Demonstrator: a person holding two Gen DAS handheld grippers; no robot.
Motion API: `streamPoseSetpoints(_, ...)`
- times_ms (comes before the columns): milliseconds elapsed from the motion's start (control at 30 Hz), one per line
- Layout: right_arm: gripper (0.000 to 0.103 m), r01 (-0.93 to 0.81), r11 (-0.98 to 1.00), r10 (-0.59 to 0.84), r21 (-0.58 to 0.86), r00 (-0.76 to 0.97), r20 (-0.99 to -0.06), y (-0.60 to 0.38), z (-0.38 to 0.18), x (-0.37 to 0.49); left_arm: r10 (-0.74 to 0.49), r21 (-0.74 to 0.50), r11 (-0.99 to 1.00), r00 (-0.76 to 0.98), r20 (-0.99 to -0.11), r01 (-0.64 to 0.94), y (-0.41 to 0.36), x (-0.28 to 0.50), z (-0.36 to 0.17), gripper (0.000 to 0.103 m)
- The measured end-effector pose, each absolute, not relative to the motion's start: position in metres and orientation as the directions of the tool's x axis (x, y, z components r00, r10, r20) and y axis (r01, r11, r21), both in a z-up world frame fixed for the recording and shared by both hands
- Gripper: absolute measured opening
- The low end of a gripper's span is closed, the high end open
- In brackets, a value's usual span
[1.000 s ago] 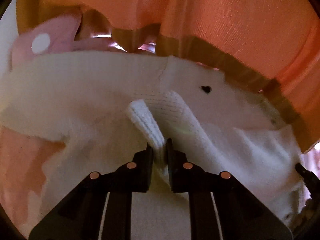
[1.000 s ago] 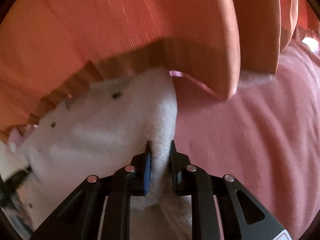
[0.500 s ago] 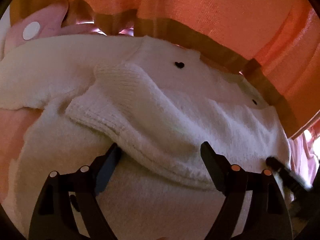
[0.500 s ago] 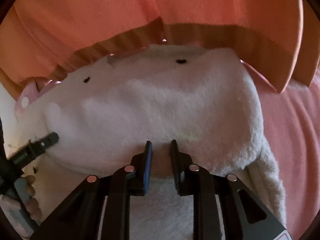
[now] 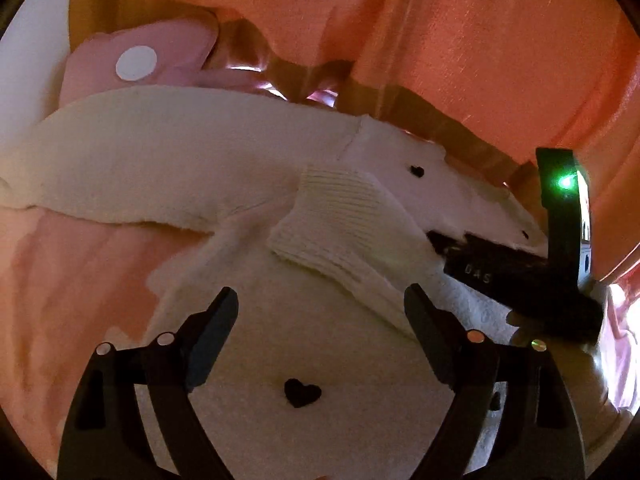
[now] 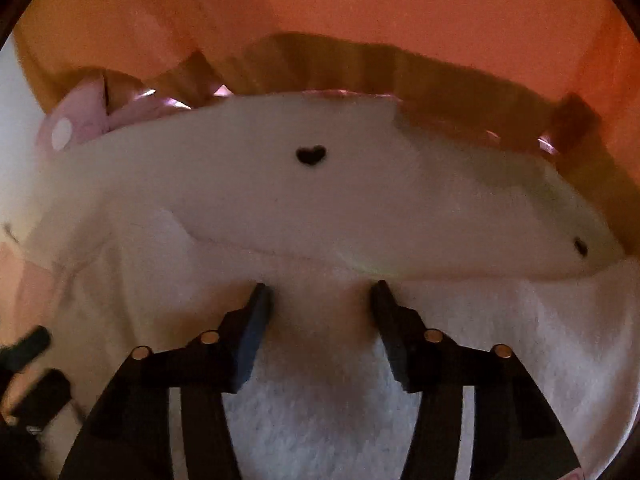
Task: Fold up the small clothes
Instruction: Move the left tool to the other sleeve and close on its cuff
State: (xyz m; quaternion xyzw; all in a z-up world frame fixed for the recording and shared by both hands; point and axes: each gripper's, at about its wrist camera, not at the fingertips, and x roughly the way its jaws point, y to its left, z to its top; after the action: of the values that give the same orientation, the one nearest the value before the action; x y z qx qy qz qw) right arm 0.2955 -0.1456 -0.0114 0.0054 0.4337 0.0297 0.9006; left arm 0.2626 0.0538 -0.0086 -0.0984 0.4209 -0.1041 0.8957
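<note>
A small white fuzzy sweater with little black hearts lies on a pink bed surface. One sleeve with a ribbed cuff is folded across its body. My left gripper is open and empty just above the sweater's body, short of the cuff. The sweater also fills the right wrist view, with a folded edge lying across it. My right gripper is open, its jaws either side of a bump of the white fabric. The right gripper also shows in the left wrist view at the sweater's right edge.
An orange curtain hangs along the far side of the bed. A pink item with a white dot lies behind the sweater at the left. A white wall is at far left.
Both grippers have opened and let go of the sweater. The left let go of the sleeve cuff, which now lies folded across the body. The right released the sweater's edge last.
</note>
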Motion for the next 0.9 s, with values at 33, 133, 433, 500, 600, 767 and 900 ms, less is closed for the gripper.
streamPoseSetpoints(33, 0.008, -0.04, 0.998, 0.066, 0.052, 0.634, -0.77, -0.146, -0.003, 0.295, -0.273, -0.262, 0.959, 0.623, -0.733, 0.112, 0.053, 0.263, -0.008, 0.083)
streamPoseSetpoints(133, 0.007, -0.007, 0.998, 0.046, 0.061, 0.739, -0.672, -0.151, 0.031, 0.285, -0.257, -0.236, 0.964, 0.634, -0.729, 0.119, 0.052, 0.262, -0.006, 0.083)
streamPoseSetpoints(433, 0.017, 0.032, 0.999, -0.005, 0.023, 0.678, -0.735, -0.15, 0.002, 0.306, -0.235, -0.191, 0.972, 0.648, -0.725, 0.138, 0.046, 0.256, -0.009, 0.083)
streamPoseSetpoints(500, 0.017, 0.012, 0.995, 0.059, 0.097, 0.727, -0.685, -0.153, 0.021, 0.284, -0.228, -0.181, 0.974, 0.646, -0.729, 0.139, 0.045, 0.256, -0.011, 0.082)
streamPoseSetpoints(600, 0.017, -0.037, 0.993, 0.101, 0.109, 0.735, -0.67, -0.145, 0.025, 0.26, -0.22, -0.174, 0.975, 0.644, -0.733, 0.135, 0.044, 0.257, -0.013, 0.082)
streamPoseSetpoints(767, 0.016, -0.084, 0.995, 0.096, 0.054, 0.642, -0.76, -0.126, -0.022, 0.259, -0.211, -0.171, 0.977, 0.639, -0.739, 0.125, 0.043, 0.253, -0.011, 0.082)
streamPoseSetpoints(900, 0.017, -0.065, 0.987, 0.151, 0.146, 0.687, -0.71, -0.137, 0.015, 0.228, -0.254, -0.25, 0.963, 0.626, -0.737, 0.097, 0.055, 0.257, -0.01, 0.082)
